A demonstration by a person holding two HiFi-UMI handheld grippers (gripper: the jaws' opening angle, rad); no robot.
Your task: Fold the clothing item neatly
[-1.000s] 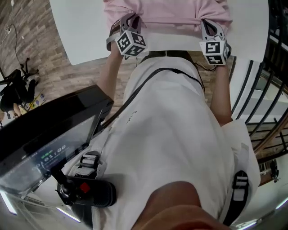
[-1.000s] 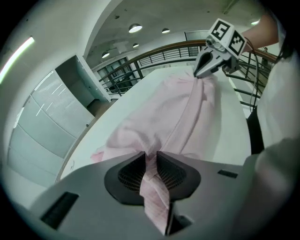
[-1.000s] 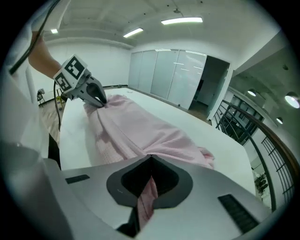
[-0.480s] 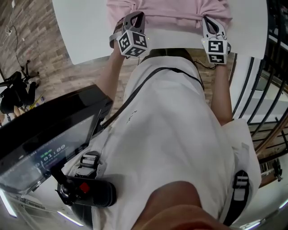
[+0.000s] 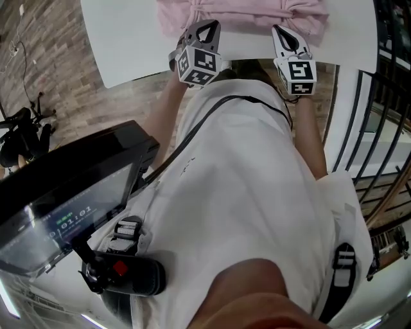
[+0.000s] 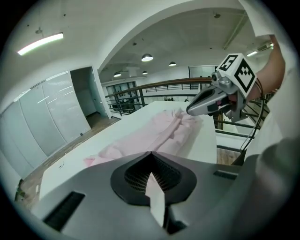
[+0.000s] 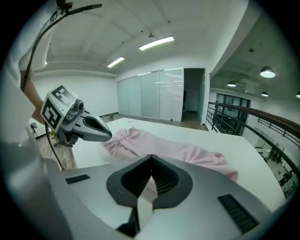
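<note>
A pink garment (image 5: 244, 13) lies on the white table (image 5: 128, 45), with its near hem just inside the table's edge. My left gripper (image 5: 207, 24) has just been closing and now pinches the hem's left part, where the cloth gathers into folds. My right gripper (image 5: 281, 29) is shut on the hem's right part, also bunched. In the left gripper view the garment (image 6: 154, 136) stretches beyond my closed jaws, and the right gripper (image 6: 190, 111) touches its far corner. From the right gripper view, the left gripper (image 7: 108, 136) sits at the garment (image 7: 164, 145) edge.
The person's white-clad body (image 5: 244, 193) fills the middle of the head view. A black screen unit (image 5: 64, 193) stands at lower left over wood floor (image 5: 58, 83). Dark railing (image 5: 366, 128) runs along the right. More railing (image 6: 154, 86) lies past the table.
Both grippers have moved up the picture and closer together, tilting inward. The garment's near hem has drawn back from the table edge and bunched at both tips.
</note>
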